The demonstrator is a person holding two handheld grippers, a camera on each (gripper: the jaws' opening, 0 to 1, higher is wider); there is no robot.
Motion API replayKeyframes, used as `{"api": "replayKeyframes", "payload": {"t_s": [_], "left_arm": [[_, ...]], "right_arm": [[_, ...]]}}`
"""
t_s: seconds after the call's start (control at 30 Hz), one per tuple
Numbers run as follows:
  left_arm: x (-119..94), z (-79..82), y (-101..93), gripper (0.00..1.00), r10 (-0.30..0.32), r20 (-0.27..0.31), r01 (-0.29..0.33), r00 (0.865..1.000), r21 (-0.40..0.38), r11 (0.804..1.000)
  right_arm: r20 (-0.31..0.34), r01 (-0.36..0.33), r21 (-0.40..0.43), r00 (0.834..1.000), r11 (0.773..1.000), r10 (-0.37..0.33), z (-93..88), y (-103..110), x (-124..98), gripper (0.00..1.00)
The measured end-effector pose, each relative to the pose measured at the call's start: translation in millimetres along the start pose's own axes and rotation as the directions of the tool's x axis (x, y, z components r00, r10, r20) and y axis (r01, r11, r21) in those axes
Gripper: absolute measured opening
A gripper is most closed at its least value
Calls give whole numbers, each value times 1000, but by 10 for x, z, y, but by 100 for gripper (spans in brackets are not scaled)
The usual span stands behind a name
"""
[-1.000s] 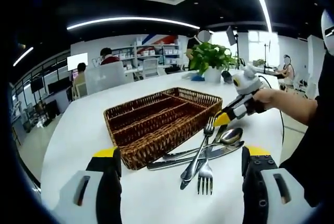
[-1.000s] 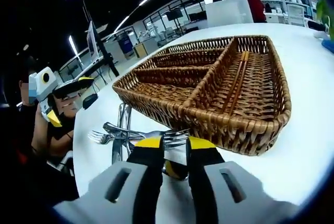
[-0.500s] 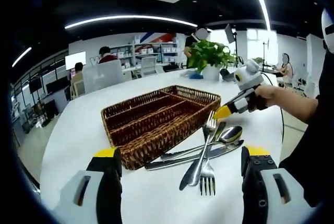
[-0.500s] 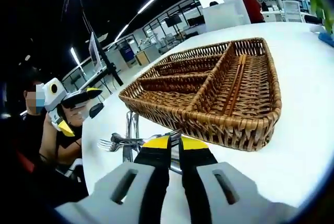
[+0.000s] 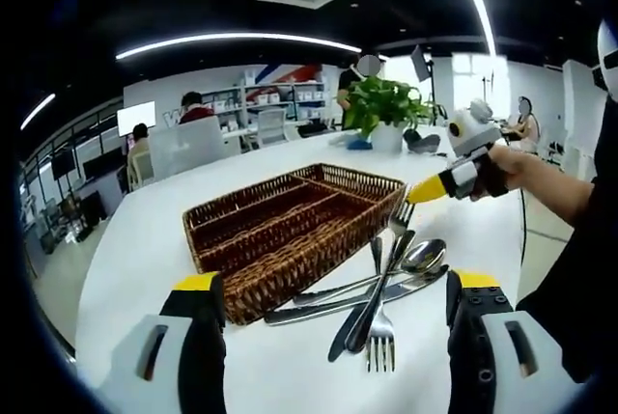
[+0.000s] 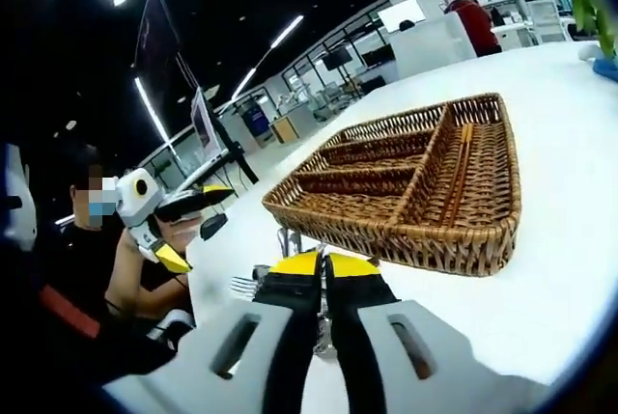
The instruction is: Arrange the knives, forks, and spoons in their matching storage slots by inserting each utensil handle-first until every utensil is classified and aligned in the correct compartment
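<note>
A brown wicker basket [image 5: 246, 216] with long slots lies on the white table [image 5: 135, 250]. Beside its near right corner is a crossed pile of cutlery: a spoon [image 5: 425, 255], a knife [image 5: 328, 308] and a fork [image 5: 379, 346] with its tines towards me. My left gripper [image 5: 335, 281] is open, its jaws wide apart on either side of the pile. My right gripper [image 5: 423, 191] comes in from the right, shut on the head of a second fork [image 5: 400, 223] and lifting that end. In the right gripper view the right gripper [image 6: 323, 262] has its jaws together in front of the basket [image 6: 454, 255], and the left gripper [image 6: 193, 226] hangs open at the left.
A potted plant [image 5: 386, 105] stands at the far end of the table behind the basket. People sit at desks beyond it. The person holding the grippers [image 6: 77, 289] is at the table's near edge. Bare tabletop [image 6: 570, 240] lies to the right of the basket.
The right gripper's jaws have closed together and risen, and the head of the fork has come up off the pile with them. The left gripper has stayed open.
</note>
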State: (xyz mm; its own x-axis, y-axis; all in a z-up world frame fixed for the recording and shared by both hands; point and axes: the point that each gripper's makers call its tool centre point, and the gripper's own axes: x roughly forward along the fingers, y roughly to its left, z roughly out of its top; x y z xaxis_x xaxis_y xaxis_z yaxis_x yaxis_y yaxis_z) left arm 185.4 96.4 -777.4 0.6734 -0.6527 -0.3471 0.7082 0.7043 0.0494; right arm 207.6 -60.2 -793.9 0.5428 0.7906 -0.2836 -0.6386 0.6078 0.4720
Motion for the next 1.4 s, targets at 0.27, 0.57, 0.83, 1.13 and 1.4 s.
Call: {"api": "replayKeyframes", "payload": {"t_s": [0.27, 0.57, 0.83, 1.13, 1.4], "left_arm": [[1, 68, -71, 97, -9, 9, 9, 1000, 17, 1000], [-31, 89, -44, 97, 3, 17, -4, 1000, 18, 1000], [-54, 108, -14, 97, 11, 29, -11, 1000, 15, 1000], [-64, 116, 33, 98, 19, 37, -19, 999, 7, 1000], [-63, 129, 60, 99, 20, 43, -20, 999, 8, 1000]], "right_arm": [[37, -2, -2, 999, 1000, 2, 77, 43, -50, 0], [71, -23, 20, 997, 1000, 22, 177, 96, -54, 0], [96, -23, 17, 995, 1000, 21, 283, 145, -28, 0], [135, -6, 25, 991, 1000, 2, 451, 106, 18, 0], [179, 34, 38, 983, 999, -40, 631, 9, 89, 0]]}}
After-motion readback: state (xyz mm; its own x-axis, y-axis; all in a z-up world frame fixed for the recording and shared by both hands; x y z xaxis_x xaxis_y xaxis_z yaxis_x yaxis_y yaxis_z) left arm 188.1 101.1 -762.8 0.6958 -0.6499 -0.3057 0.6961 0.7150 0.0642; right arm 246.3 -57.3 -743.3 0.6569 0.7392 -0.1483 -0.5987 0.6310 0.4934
